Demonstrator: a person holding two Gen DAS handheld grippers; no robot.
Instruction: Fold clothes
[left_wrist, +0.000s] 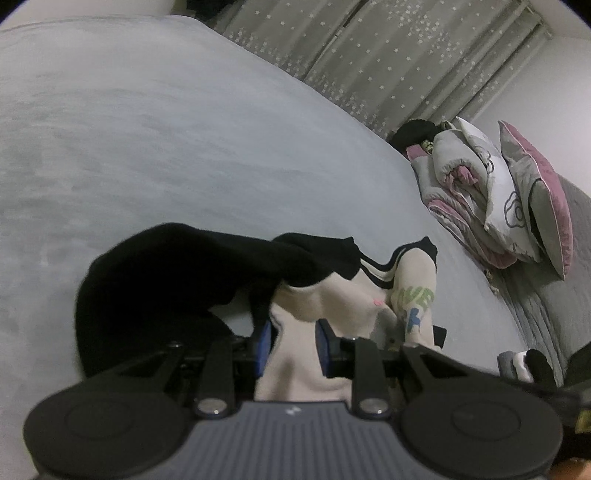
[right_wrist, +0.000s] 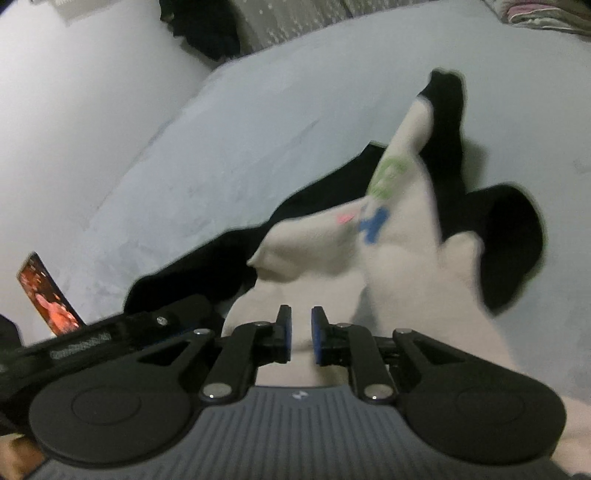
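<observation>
A cream and black shirt (left_wrist: 332, 295) with green and blue lettering hangs bunched over the grey bed (left_wrist: 166, 129). My left gripper (left_wrist: 293, 343) has its blue pads on either side of the cream cloth and holds it. In the right wrist view the same shirt (right_wrist: 399, 236) is lifted, blurred by motion, with black sleeves trailing. My right gripper (right_wrist: 301, 336) is nearly closed on the cream cloth's edge. The left gripper's black body (right_wrist: 110, 336) shows at the lower left of that view.
Folded grey and pink bedding and pillows (left_wrist: 498, 199) lie at the bed's far right. Starred curtains (left_wrist: 388, 55) hang behind. A phone with a lit screen (right_wrist: 46, 295) lies on the bed at the left. A dark garment (right_wrist: 203, 29) sits at the far edge.
</observation>
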